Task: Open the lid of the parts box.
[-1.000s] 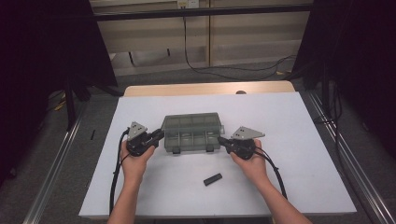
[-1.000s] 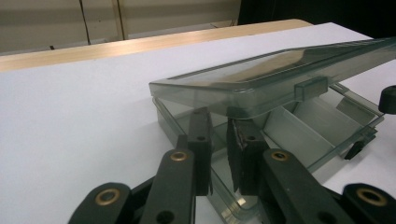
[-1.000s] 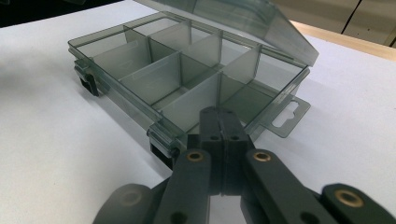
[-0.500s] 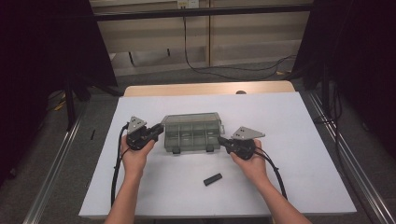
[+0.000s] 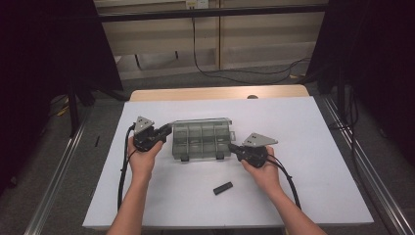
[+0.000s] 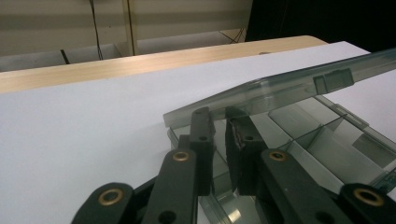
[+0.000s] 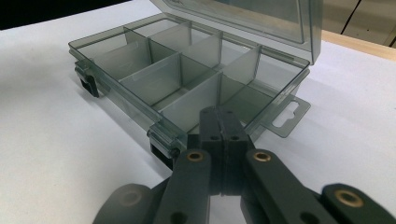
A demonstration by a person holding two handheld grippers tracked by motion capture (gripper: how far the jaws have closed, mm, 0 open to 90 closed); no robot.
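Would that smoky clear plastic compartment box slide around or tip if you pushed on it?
The smoky clear plastic compartment box looks empty and thin-walled, so probably light and apt to slide on the smooth white table. It sits low and flat, so tipping seems unlikely; its raised lid may flex.

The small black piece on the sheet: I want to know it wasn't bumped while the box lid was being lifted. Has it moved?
No. The small black piece lies at the same spot on the white sheet, near its front edge.

In the right gripper view the shut jaws of the right gripper (image 7: 223,122) cover the near wall of the compartment box (image 7: 187,88), and its raised lid (image 7: 261,16) runs off the top edge. In the left gripper view the lid (image 6: 299,86) leaves at the right edge. From the high view, the small black piece (image 5: 223,188) is too small to identify.
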